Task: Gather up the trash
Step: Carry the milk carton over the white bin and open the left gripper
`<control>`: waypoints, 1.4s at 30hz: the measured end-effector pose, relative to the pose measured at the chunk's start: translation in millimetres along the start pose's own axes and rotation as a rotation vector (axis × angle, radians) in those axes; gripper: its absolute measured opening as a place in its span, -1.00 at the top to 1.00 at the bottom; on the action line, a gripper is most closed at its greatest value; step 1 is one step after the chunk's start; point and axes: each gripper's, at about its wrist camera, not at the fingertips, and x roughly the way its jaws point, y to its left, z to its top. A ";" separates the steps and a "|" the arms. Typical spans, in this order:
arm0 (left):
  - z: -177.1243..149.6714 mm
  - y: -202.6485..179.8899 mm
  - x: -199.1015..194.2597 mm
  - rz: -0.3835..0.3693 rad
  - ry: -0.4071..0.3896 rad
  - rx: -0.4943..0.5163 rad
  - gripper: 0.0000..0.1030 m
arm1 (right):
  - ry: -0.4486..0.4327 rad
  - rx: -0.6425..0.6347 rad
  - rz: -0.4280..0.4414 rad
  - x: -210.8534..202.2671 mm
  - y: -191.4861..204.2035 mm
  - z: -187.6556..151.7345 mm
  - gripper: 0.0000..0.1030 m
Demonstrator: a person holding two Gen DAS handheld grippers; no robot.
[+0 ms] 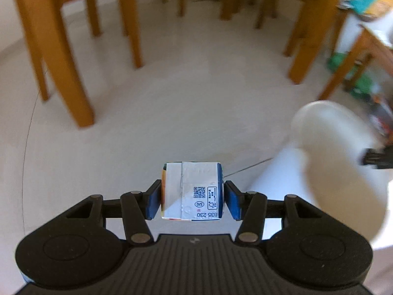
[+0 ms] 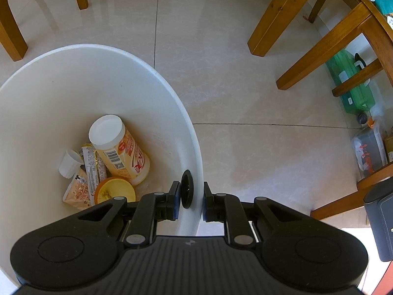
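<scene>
While the left hand-held gripper [image 1: 192, 200] clamps a small drink carton [image 1: 192, 191] between its blue pads above the tiled floor [image 1: 172, 113], a blurred white bin [image 1: 339, 162] shows at its right. The right hand-held gripper [image 2: 191, 200], nearly closed, pinches the white bin's [image 2: 103, 73] rim, with a bottle [image 2: 120, 147], a small cup [image 2: 69, 163] and wrappers [image 2: 83, 184] lying inside.

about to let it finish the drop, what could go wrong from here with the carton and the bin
1. The left hand-held gripper pinches the small carton only by its side faces above bare floor; a slip could drop it outside the white bin, which sits off to the right.
2. The right hand-held gripper clamps the bin's rim at one spot, so a bump might tilt the bin.
3. The bottle already inside could deflect the carton.
</scene>
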 end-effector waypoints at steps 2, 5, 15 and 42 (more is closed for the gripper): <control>10.9 -13.8 -28.9 -0.036 -0.022 0.041 -0.02 | -0.004 -0.009 -0.004 -0.6 1.3 -0.7 0.61; 25.6 -39.3 -67.2 -0.090 -0.069 0.116 -0.02 | -0.011 -0.024 -0.010 -1.1 2.5 -0.9 0.61; 47.3 -120.2 -82.9 -0.263 -0.107 0.259 -0.05 | -0.005 -0.008 -0.005 -1.3 1.7 2.2 0.61; 19.5 -57.6 -10.9 -0.065 -0.064 0.056 -0.69 | -0.005 0.009 0.015 1.3 -1.8 3.2 0.62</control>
